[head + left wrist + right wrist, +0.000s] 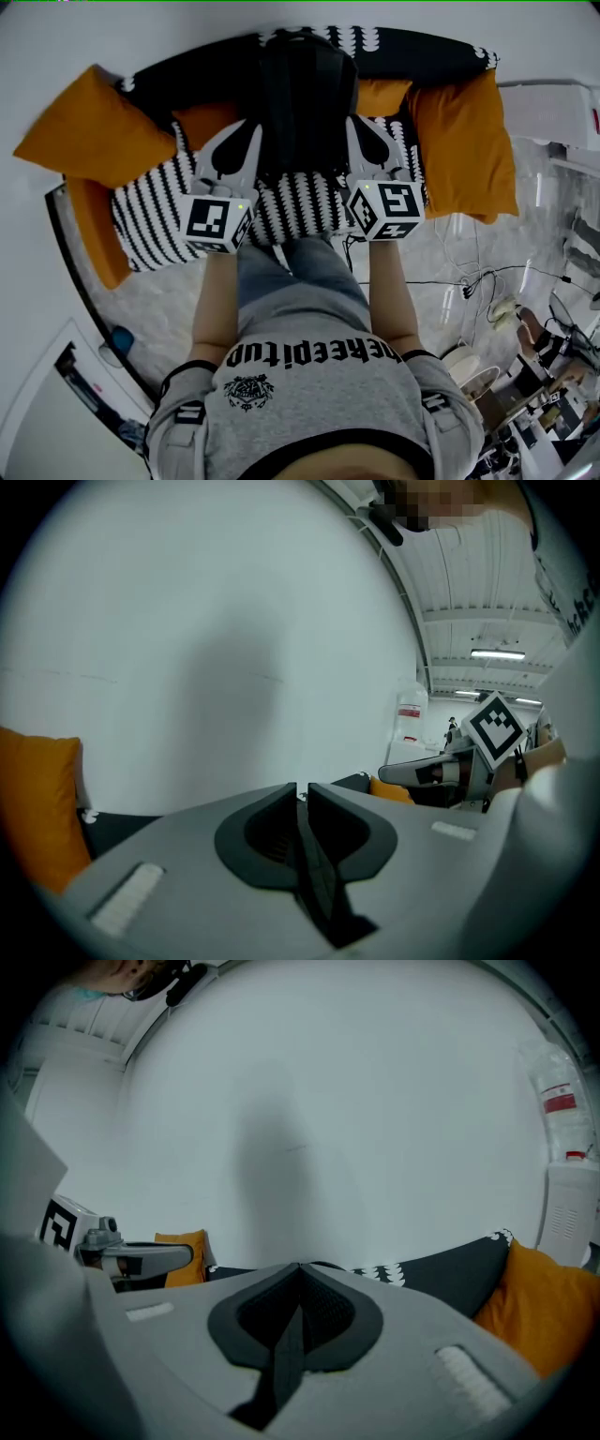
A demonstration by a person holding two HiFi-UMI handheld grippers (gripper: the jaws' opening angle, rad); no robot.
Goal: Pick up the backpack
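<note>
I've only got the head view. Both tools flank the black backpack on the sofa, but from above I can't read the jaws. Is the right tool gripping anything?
Observer: Yes. In the right gripper view the right tool has its jaws closed on a dark strap that runs down between them.
Operator: And the left one?
Observer: In the left gripper view the left tool shows a thin gap at the jaw tips, with a second strap lying in it. The pads don't look clamped on it.
</note>
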